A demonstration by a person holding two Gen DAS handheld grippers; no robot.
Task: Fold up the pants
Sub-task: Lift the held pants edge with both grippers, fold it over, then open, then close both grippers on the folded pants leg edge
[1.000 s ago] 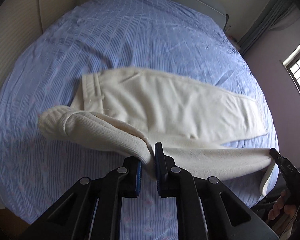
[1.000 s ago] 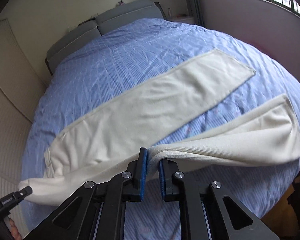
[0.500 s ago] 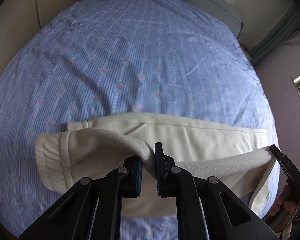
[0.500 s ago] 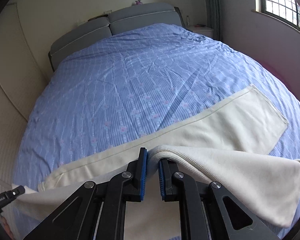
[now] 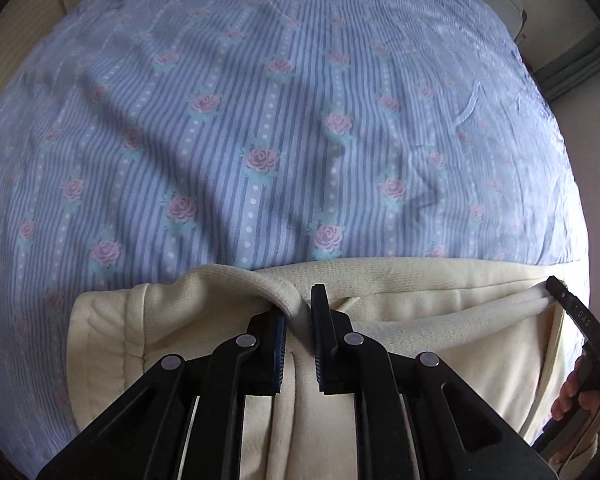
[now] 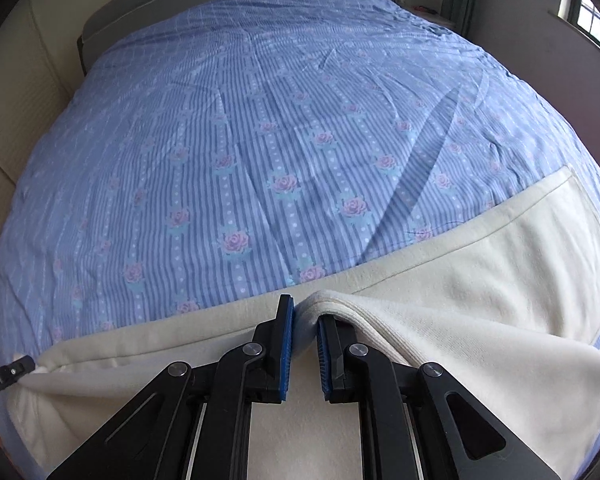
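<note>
Both your grippers are clamped on the cream pants, low over the bed.

Your left gripper (image 5: 300,312) has its jaws pinched nearly shut on a raised ridge of the pants (image 5: 440,320), up by the waistband end that bunches at the left of that view. Your right gripper (image 6: 305,320) is squeezed tight the same way on a fold of the pants (image 6: 500,280) further along the leg, with the hem end lying flat out to the right. The pants stretch across the near edge of the blue striped, rose-print bedspread (image 6: 260,140), one layer draped over the other. In the left wrist view you can also spot the right gripper's tip biting the fabric at the far right, and your hand (image 5: 580,392) wrapped around its handle.
</note>
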